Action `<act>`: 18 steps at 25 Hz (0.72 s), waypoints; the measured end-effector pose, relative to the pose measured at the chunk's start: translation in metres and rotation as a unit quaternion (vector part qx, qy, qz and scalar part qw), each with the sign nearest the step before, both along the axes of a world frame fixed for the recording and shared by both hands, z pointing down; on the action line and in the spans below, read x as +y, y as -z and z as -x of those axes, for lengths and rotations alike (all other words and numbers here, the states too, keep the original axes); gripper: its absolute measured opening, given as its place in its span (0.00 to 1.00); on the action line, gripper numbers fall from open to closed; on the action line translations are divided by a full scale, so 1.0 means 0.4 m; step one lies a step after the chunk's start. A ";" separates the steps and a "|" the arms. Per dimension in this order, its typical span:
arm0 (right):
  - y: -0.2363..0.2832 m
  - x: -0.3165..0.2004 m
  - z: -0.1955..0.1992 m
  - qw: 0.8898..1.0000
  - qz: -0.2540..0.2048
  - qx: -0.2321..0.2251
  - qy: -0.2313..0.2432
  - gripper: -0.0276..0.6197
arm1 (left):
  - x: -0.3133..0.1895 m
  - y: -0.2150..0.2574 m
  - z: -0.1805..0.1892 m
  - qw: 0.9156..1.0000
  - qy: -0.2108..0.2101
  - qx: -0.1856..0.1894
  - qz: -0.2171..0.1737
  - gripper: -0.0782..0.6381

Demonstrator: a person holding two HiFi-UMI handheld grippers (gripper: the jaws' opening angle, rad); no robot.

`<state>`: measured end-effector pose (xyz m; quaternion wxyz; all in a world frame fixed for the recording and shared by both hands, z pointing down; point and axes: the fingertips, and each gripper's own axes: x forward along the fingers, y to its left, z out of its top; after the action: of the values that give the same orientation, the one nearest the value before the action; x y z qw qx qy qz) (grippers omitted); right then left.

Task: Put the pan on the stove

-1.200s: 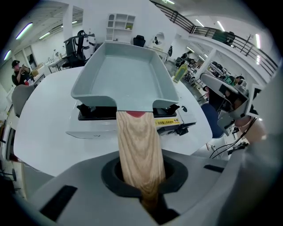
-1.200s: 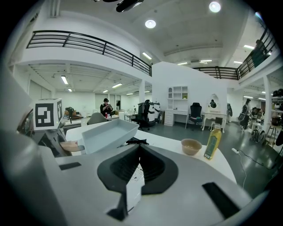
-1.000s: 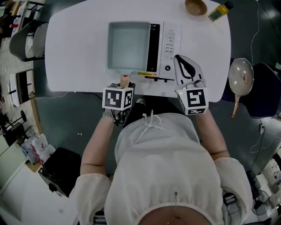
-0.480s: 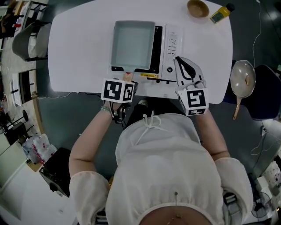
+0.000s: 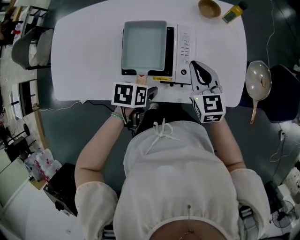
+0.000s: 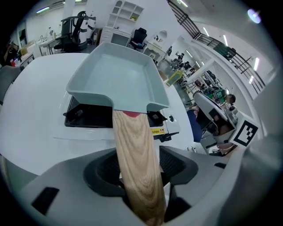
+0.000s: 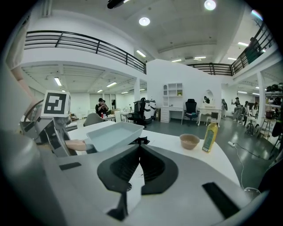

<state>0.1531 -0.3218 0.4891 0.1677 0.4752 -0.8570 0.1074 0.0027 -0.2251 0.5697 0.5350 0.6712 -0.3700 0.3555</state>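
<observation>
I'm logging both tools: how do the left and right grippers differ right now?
Left gripper: jaws opening, the wooden handle of the pan between them; right gripper: jaws together, empty. The left gripper is at the front edge of the stove; the right gripper is by its right front corner. Both carry marker cubes.

Big open lab hall as far as I can see, not a real kitchen. It has two levels: a mezzanine railing (image 7: 84,42) runs round the upper floor, with round ceiling lights (image 7: 144,21) overhead. At the back are an office chair (image 7: 191,108) and desks, a white shelf unit (image 7: 171,95) on the wall, and a person (image 7: 102,106) standing among them. My left gripper view shows more benches piled with gear (image 6: 208,84). The kitchen part is only a prop set: a white table (image 5: 84,56) on a dark floor, with a portable stove (image 5: 180,51), a bowl (image 5: 209,7) and an oil bottle (image 5: 233,13).
</observation>
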 end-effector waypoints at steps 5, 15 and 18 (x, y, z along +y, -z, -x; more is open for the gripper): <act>0.037 0.046 0.048 1.000 -0.010 0.004 -0.019 0.05 | 0.018 0.017 0.012 1.000 0.011 0.006 -0.008 0.58; 0.112 0.161 0.129 0.997 -0.042 0.034 -0.052 0.05 | 0.025 0.116 0.047 0.995 -0.035 0.007 -0.091 0.59; 0.142 0.192 0.145 0.996 -0.055 0.042 -0.063 0.05 | 0.015 0.176 0.054 0.987 -0.063 0.015 -0.149 0.58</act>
<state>0.0949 -0.2449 0.4324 0.1705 0.5409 -0.8221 0.0504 -0.0189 -0.2191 0.4992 0.4108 0.7707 -0.3676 0.3194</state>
